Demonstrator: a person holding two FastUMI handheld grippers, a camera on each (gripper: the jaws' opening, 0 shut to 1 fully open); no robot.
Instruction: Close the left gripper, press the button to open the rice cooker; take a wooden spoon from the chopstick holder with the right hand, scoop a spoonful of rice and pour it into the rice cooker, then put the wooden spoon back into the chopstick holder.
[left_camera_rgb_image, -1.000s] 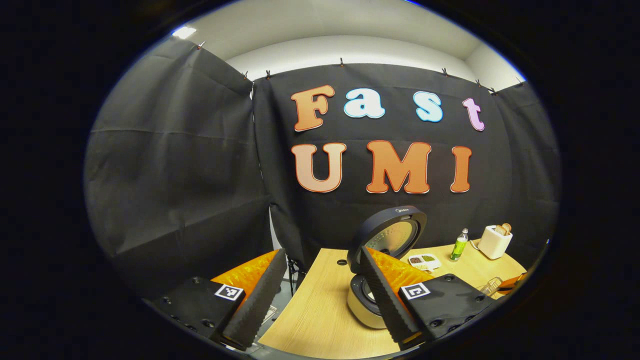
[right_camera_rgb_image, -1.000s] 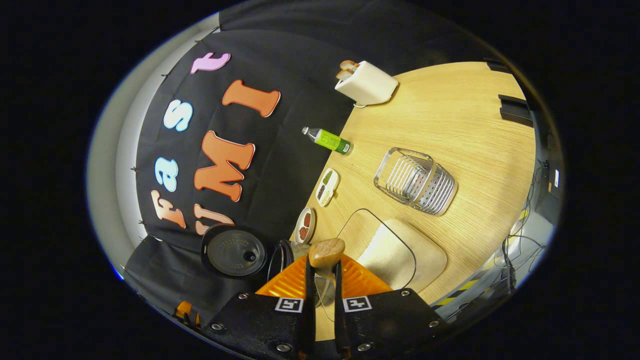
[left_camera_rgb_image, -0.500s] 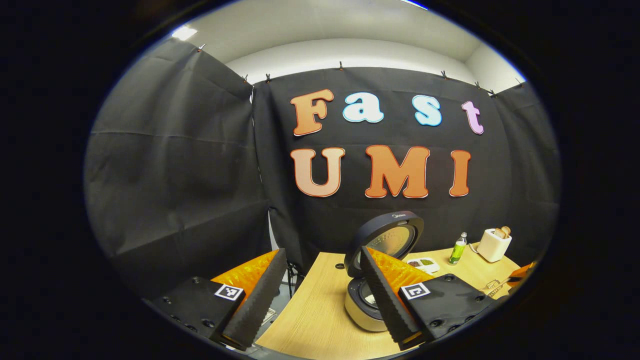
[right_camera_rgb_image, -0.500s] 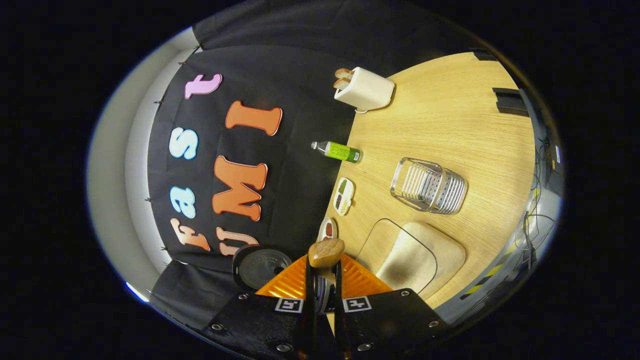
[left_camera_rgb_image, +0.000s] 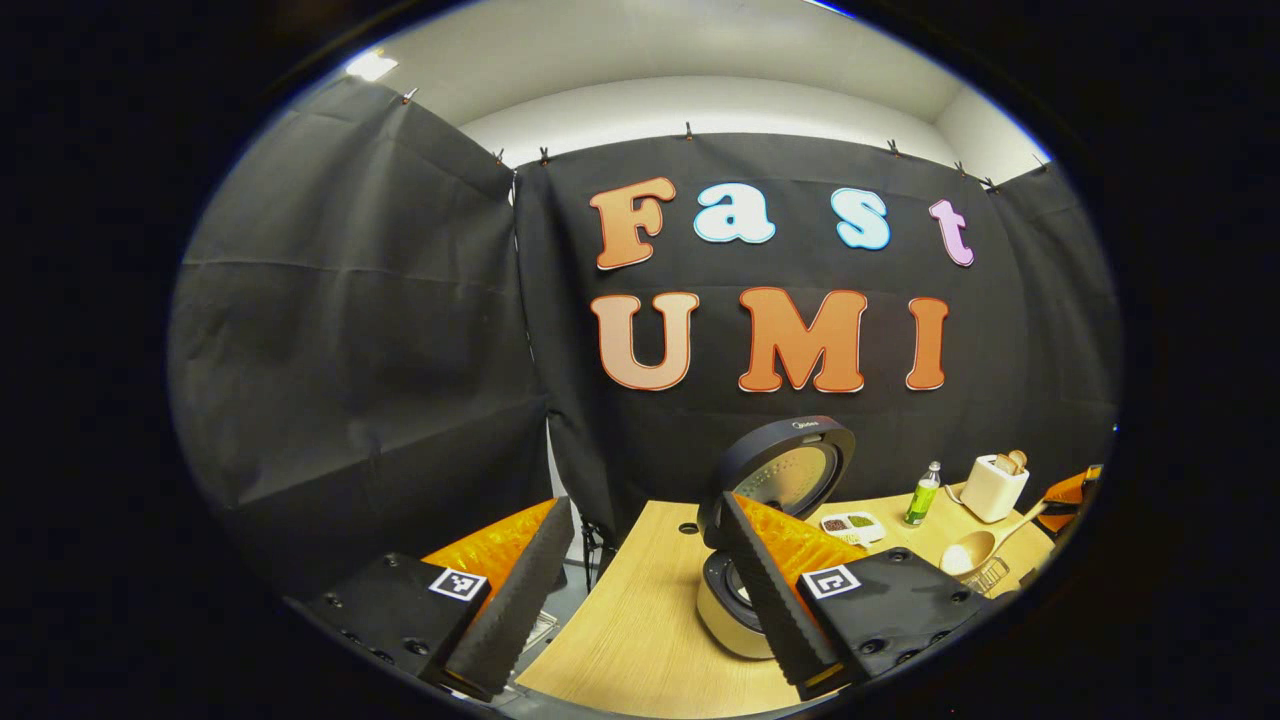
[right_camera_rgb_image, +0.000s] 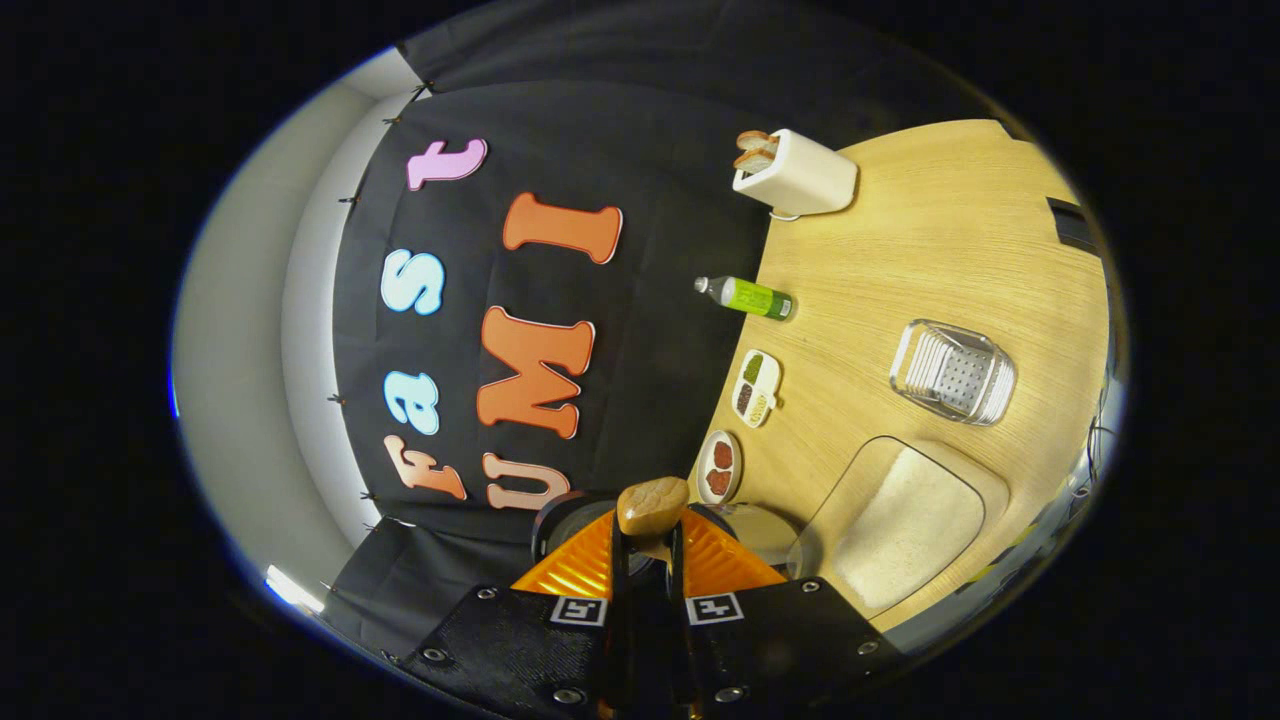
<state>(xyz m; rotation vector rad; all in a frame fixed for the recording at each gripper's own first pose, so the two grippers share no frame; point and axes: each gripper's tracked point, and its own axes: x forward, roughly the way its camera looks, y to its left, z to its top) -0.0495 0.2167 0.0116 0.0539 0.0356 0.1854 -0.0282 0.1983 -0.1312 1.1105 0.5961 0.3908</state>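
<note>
1. The right hand-held gripper (right_camera_rgb_image: 648, 560) is clamped on the wooden spoon (right_camera_rgb_image: 652, 505), rolled sideways, likely to tip rice out.
2. The left hand-held gripper (left_camera_rgb_image: 640, 590) hangs apart beside the open rice cooker (left_camera_rgb_image: 775, 480) on the counter (left_camera_rgb_image: 630, 640).

Black cloth wall (left_camera_rgb_image: 350, 350); wooden table (left_camera_rgb_image: 640, 630); white ceiling (left_camera_rgb_image: 650, 50)

Each tool (left_camera_rgb_image: 640, 590): 2 ridged black fingers, orange backing, square markers.
</note>
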